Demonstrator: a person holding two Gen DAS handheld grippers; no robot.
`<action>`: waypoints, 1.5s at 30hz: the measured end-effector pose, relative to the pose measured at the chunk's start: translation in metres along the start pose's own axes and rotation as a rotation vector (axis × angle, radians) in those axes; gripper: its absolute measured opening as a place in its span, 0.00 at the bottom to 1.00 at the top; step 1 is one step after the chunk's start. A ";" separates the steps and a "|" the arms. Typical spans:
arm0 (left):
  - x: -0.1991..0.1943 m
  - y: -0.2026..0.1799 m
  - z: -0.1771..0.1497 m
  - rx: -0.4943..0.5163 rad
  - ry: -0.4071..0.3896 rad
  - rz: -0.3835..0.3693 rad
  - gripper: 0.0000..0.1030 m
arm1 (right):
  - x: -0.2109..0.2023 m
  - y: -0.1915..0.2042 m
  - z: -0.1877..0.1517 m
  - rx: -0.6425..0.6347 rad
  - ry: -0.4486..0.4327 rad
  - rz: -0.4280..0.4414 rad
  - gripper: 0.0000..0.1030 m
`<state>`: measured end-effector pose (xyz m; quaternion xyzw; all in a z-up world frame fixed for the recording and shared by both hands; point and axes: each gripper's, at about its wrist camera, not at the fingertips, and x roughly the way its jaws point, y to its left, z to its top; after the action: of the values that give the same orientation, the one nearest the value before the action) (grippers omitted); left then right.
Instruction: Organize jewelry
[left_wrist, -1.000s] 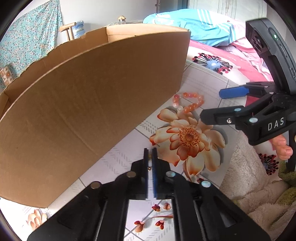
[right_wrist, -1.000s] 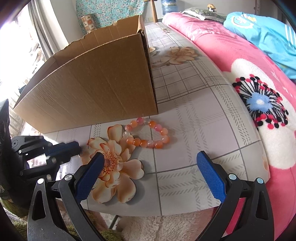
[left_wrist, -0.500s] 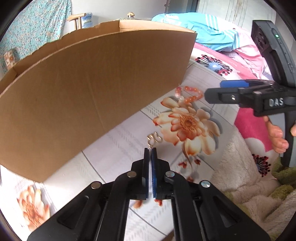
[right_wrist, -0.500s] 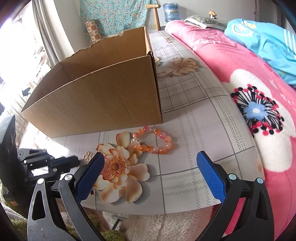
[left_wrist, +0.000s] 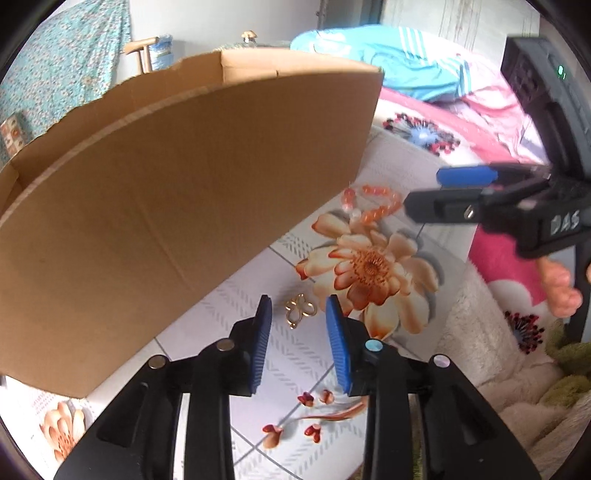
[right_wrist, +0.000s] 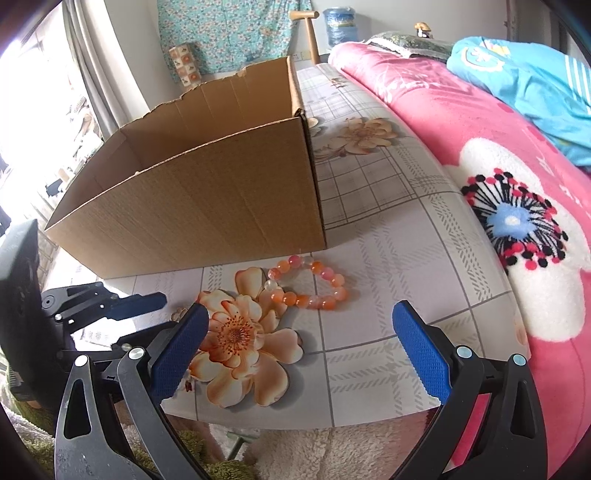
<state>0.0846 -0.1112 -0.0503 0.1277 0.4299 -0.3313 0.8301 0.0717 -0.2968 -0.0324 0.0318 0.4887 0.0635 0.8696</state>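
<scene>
left gripper (left_wrist: 299, 314): its jaws are opening, the blue ribbed pads standing apart with a small gold ornament (left_wrist: 300, 311) between them. the pads do not press on it; the piece lies on the tablecloth (left_wrist: 229, 306), clear of both pads (a looped, clover-like shape, gold in colour; whether it is an earring or a pendant cannot be told).

right gripper (right_wrist: 295, 332): spread wide, nothing between the pads. it hangs over the near edge of the table, above the printed orange flower (right_wrist: 240, 336). the same tool shows at the right of the left wrist view (left_wrist: 443, 192), with fingers (left_wrist: 561, 284) of the person's hand visible under its handle.

beaded bracelet (right_wrist: 310, 284): orange and pink beads in a closed loop, lying flat on the cloth, just beside the front right corner of the cardboard box (right_wrist: 207, 206) and touching the upper petals of the printed flower. it is untouched by either tool and lies beyond the right gripper's pads.

cardboard box: open at the top, standing upright on the table, its long side facing both cameras. its interior floor is not visible from either view, so its contents cannot be told.

surroundings: a pink fleece blanket (right_wrist: 517, 229) with a flower pattern lies to the right of the table, a light blue garment (right_wrist: 524, 81) on top of it further back.
</scene>
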 end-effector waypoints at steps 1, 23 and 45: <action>0.000 -0.002 0.000 0.018 -0.007 0.007 0.29 | 0.000 -0.002 0.000 0.004 0.000 0.001 0.93; 0.002 0.000 0.002 0.035 0.003 0.045 0.00 | 0.008 -0.009 0.002 0.022 -0.002 0.010 0.93; 0.001 -0.026 -0.004 0.104 -0.001 0.070 0.01 | 0.009 0.003 -0.001 0.031 0.009 0.027 0.93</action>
<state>0.0652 -0.1293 -0.0520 0.1853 0.4071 -0.3240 0.8336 0.0750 -0.2928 -0.0399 0.0516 0.4930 0.0680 0.8658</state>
